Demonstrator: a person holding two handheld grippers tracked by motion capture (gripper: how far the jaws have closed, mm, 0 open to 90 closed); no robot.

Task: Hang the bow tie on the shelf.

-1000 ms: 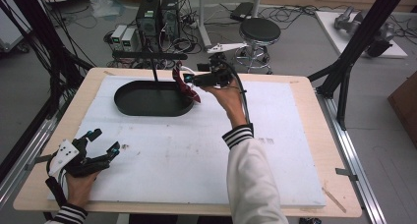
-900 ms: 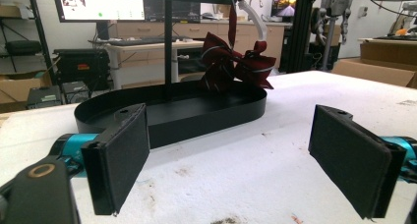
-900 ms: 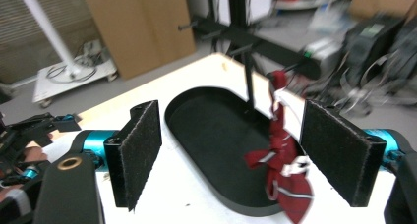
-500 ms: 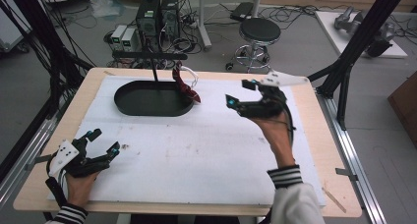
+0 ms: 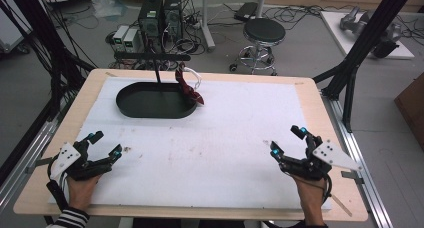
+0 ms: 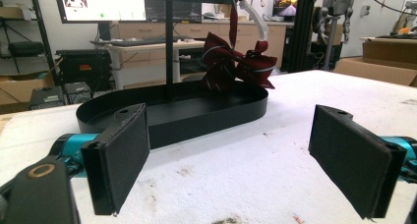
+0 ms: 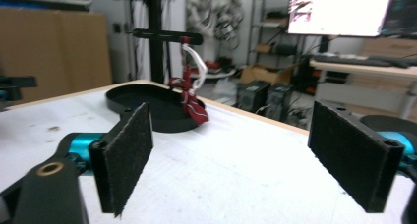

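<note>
Both grippers held apart, empty, at the near table corners.

The left gripper point(image 5: 104, 147) and right gripper point(image 5: 287, 142) are spread wide; a dark red cloth point(image 5: 189, 90) is draped from the stand over the black oval tray's point(image 5: 150, 107) rim.

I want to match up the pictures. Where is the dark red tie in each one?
High view: the dark red tie hangs at the far end of the table, at the right end of the black oval tray.
Left gripper view: the tie sits upper middle, over the tray's right end.
Right gripper view: the tie sits left of centre, at the tray's right end.
Shared landmark: the tray.
</note>
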